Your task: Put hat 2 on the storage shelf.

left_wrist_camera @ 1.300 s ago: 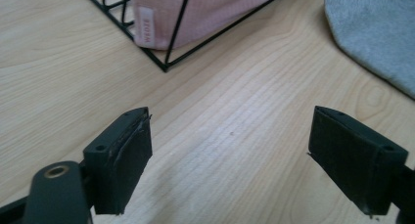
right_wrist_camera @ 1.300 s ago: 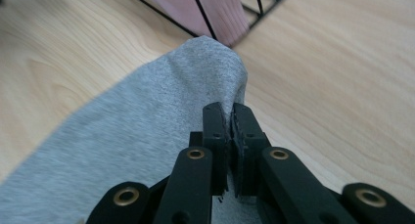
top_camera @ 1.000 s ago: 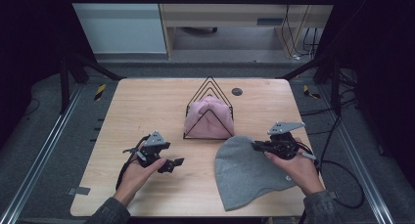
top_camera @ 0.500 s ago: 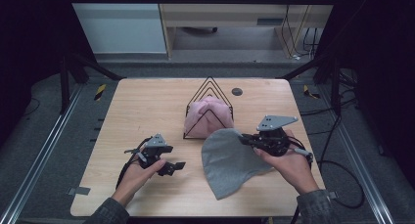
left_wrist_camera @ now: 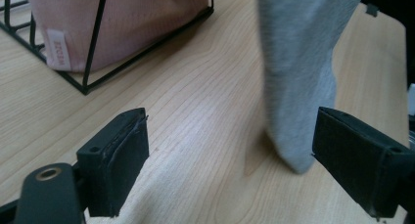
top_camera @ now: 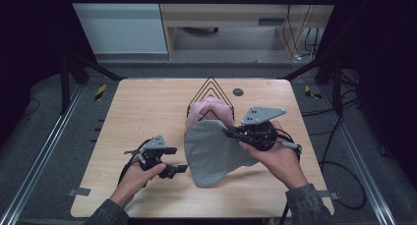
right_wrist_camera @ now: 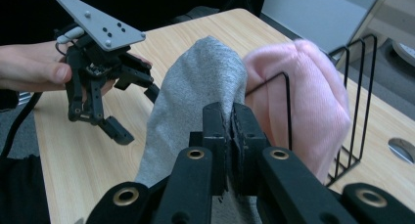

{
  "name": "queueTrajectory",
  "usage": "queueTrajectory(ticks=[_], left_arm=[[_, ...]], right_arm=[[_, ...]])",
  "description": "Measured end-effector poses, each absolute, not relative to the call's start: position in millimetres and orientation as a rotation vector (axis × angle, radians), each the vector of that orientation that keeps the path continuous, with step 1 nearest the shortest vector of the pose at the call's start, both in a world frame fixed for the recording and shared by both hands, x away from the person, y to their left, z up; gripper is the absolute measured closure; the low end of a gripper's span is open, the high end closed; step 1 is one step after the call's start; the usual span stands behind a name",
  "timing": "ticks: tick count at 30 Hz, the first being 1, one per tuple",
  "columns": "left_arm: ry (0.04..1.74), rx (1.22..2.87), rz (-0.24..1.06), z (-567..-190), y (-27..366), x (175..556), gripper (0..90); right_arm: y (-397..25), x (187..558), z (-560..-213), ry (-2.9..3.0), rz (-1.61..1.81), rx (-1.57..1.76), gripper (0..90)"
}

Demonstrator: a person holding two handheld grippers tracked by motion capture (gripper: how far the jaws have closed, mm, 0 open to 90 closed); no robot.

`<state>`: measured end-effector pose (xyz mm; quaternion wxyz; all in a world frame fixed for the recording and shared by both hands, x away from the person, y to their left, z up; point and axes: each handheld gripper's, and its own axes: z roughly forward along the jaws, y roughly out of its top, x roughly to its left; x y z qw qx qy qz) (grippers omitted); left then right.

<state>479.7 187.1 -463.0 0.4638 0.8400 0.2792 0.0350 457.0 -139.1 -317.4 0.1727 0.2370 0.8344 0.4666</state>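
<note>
The wooden table is bearing a black wire rack holding a pink beanie, partly hidden behind the grey beanie. The right gripper is clenching the grey beanie aloft. The left gripper is resting released nearby.

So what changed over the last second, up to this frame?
The right tool, shut on the grey knitted beanie, lifted it off the wooden table and carried it left and away from the person, toward the black wire rack; only the beanie's lower end now hangs near the table. The left tool stayed open in place, and the pink knitted beanie stayed in the rack.
</note>
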Motion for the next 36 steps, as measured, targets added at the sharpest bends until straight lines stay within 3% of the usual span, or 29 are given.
queueTrajectory(ticks=[24,36], left_arm=[[0.649,2.06,0.102,-451,197,476,12.0],[0.607,2.094,0.154,-425,187,484,12.9]], right_arm=[[-116,468,-289,2.35,1.338,0.611,86.5],[-113,466,-266,2.346,1.332,0.563,86.6]])
